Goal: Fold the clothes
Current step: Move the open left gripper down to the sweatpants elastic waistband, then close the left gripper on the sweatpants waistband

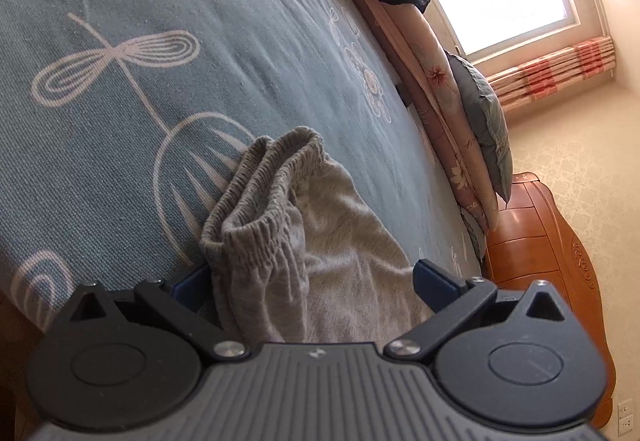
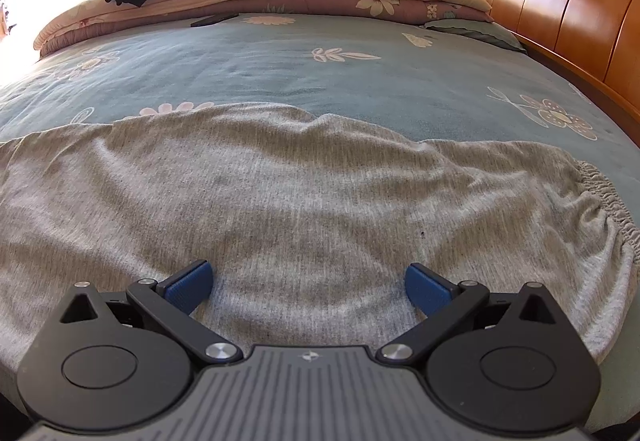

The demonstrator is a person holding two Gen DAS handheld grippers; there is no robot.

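On bed, grey shorts spread flat near front edge, waistband bunched and standing open at one end. Step in hand looks like first grab before a fold. Best done by pinching waistband corner through both layers with left gripper and taking the near hem with right gripper, then lifting together to keep cloth taut, no drag across bedsheet. Left gripper: fingers wide apart, straddling gathered waistband, cloth between them but not clamped. Right gripper: fingers wide apart, low over middle of shorts, pads just touching or just above fabric, cannot tell which. Waistband off to right in right wrist view.
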